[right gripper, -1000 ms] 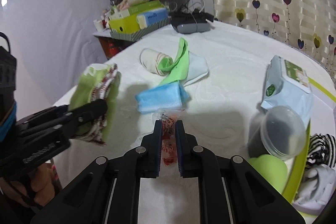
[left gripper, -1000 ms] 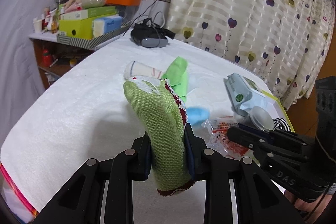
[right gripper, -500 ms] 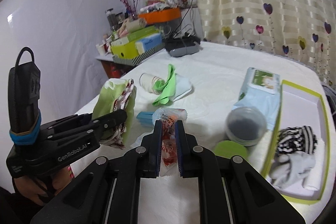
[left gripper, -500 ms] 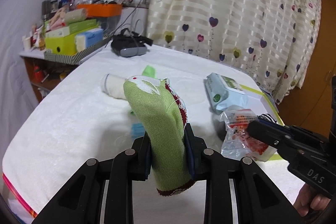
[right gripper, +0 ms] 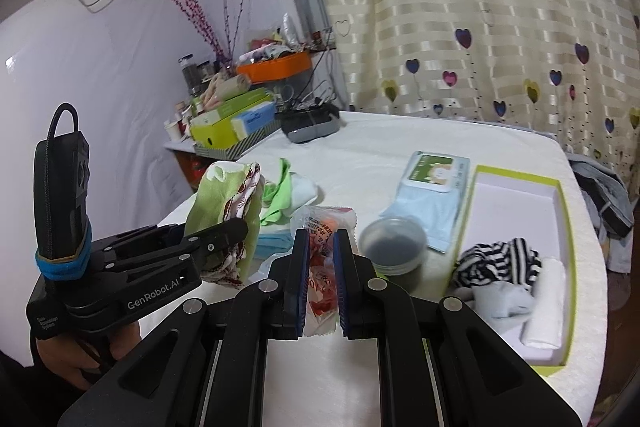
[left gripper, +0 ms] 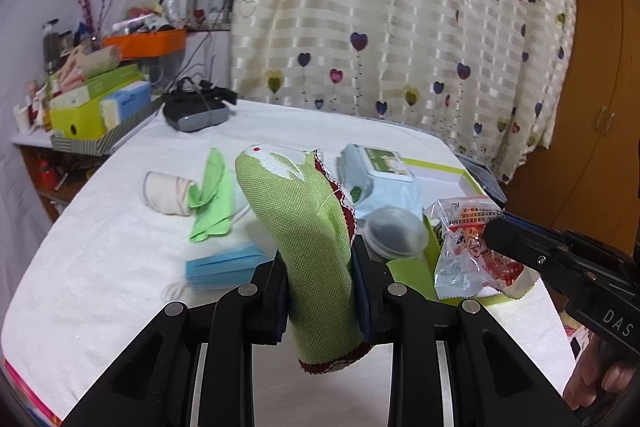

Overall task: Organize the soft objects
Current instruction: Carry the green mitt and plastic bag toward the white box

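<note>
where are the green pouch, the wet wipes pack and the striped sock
green pouch [left gripper: 304, 227], left wrist view, middle of its green cloth side
wet wipes pack [right gripper: 434, 173], right wrist view, its green and white lid
striped sock [right gripper: 498, 261], right wrist view, middle of the bunched sock

left gripper [right gripper: 224, 235]: black, "GenRobot.AI" printed in white, blue band
right gripper [left gripper: 492, 233]: black, "DAS" lettered, silver screws
</note>
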### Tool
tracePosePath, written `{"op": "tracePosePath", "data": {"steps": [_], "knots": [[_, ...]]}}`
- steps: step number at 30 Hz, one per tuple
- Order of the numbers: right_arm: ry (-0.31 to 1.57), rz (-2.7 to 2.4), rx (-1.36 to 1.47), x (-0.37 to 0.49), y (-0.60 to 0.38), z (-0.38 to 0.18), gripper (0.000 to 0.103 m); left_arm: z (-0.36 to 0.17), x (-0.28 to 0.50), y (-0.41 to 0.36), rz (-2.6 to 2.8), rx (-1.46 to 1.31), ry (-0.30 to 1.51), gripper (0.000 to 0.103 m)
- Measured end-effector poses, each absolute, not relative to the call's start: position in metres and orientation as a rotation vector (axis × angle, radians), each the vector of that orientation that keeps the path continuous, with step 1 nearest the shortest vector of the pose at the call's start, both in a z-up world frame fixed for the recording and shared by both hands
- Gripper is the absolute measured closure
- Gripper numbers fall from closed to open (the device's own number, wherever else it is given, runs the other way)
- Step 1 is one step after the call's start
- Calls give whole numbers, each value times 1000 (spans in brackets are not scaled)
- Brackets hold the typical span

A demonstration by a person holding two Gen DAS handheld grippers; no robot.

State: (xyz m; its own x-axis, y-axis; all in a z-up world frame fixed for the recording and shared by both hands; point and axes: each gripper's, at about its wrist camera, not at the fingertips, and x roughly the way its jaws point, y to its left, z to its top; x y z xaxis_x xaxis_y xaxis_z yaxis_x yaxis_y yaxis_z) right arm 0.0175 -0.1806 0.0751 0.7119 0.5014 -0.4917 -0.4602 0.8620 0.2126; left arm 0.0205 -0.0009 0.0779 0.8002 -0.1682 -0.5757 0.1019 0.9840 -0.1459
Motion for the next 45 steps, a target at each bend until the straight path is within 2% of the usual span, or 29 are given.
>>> {"op": "tracePosePath", "data": {"steps": [27, 45], "knots": [[523, 347, 176, 12, -277, 79, 90, 87, 37, -82, -332, -46, 632, 78], [545, 226, 236, 58, -341, 66, 90, 93, 85, -146, -419, 13, 650, 78]]}}
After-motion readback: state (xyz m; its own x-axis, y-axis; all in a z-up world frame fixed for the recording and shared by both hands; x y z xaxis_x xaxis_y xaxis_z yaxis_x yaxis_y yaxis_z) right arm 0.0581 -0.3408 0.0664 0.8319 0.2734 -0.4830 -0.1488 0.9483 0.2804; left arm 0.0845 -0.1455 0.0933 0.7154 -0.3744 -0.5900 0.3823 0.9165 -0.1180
